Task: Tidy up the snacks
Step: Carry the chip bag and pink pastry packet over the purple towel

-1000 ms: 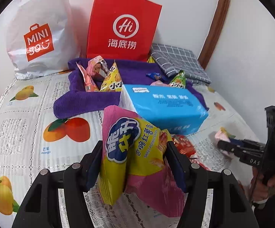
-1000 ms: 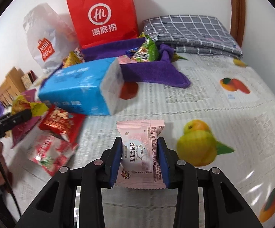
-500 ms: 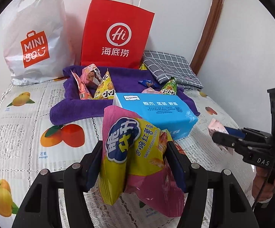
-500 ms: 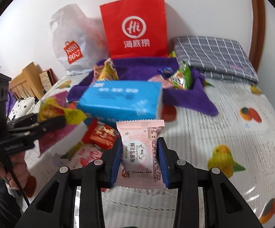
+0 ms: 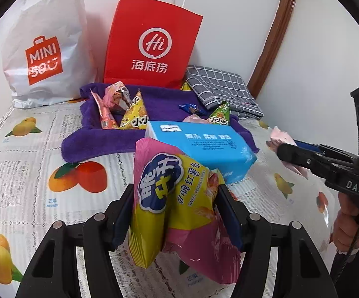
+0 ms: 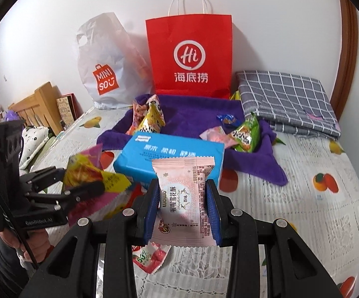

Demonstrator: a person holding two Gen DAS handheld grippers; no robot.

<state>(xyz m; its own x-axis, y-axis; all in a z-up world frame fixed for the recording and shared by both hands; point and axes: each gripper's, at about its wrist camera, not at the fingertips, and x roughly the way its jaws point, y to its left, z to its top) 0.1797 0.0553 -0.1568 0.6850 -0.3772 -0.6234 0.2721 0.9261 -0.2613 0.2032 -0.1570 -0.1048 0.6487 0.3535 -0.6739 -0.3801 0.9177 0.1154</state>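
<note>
My left gripper (image 5: 177, 213) is shut on a pink and yellow sweet potato chip bag (image 5: 172, 198), held above the table. It also shows at the left of the right wrist view (image 6: 90, 173). My right gripper (image 6: 182, 206) is shut on a pale pink snowflake-crisp packet (image 6: 184, 196), also lifted; that packet shows at the right of the left wrist view (image 5: 281, 140). A purple towel (image 5: 110, 139) at the back holds several small snack packets (image 5: 134, 116). A blue tissue pack (image 5: 204, 149) lies in front of the towel.
A red paper bag (image 5: 152, 44) and a white plastic bag (image 5: 43, 49) stand against the back wall. A folded grey checked cloth (image 5: 224, 89) lies at the back right. Red snack packets (image 6: 149, 258) lie on the fruit-print tablecloth (image 5: 30, 164) under my grippers.
Both grippers have risen and drawn back with their snacks. The right gripper has turned left, so the bags and towel are now centred in its view.
</note>
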